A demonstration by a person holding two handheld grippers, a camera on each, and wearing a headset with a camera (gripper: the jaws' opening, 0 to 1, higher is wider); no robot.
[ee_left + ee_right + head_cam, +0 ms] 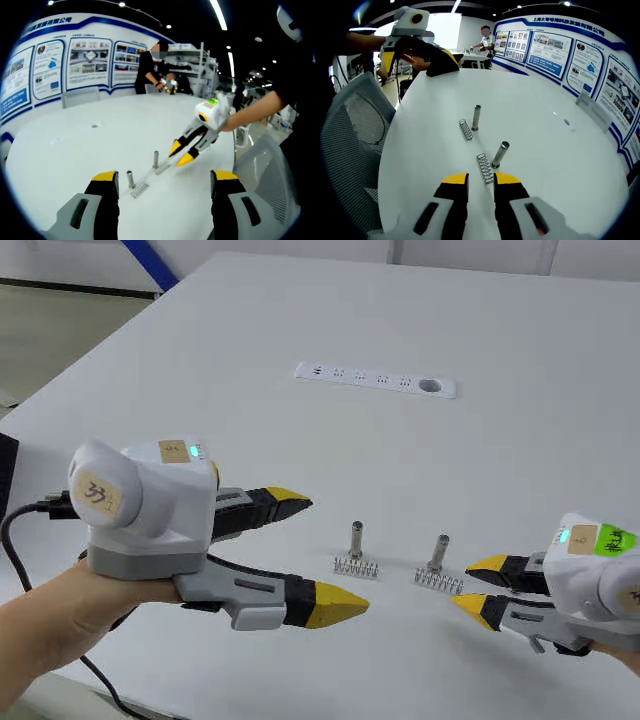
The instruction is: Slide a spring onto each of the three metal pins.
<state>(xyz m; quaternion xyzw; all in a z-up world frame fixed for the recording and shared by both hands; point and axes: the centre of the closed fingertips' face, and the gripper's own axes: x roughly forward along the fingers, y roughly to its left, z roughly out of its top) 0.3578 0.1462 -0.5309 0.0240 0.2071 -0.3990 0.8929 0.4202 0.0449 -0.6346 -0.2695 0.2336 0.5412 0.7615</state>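
White surface, head view: the desk (200,370) is smooth and matt and runs wide to its far edge, with a pale floor (60,320) beyond its left side.
Power strip (375,380): white, flat on the desk, well beyond the pins.
Pins: the left pin (356,538) and the right pin (439,551) stand upright near each other, with no spring on either.
Springs: the left spring (356,567) and the right spring (439,581) each lie flat just beside the foot of their pin, on the person's side.
Left of the pins: the left hand-held gripper (325,553) has its jaws spread wide and holds nothing. A black cable (15,540) trails from it.
Right of the pins: the right hand-held gripper (470,583) has its jaws a narrow gap apart and holds nothing. Its tips are just beside the right spring.
Room, left gripper view: display boards (75,60) line the wall behind the desk, strip lights (220,15) hang overhead, and a person (155,70) stands beyond the far edge.
Right gripper view: the right spring's near end lies at the gap between the yellow tips, unclamped. A grey mesh chair (350,130) stands beside the desk.
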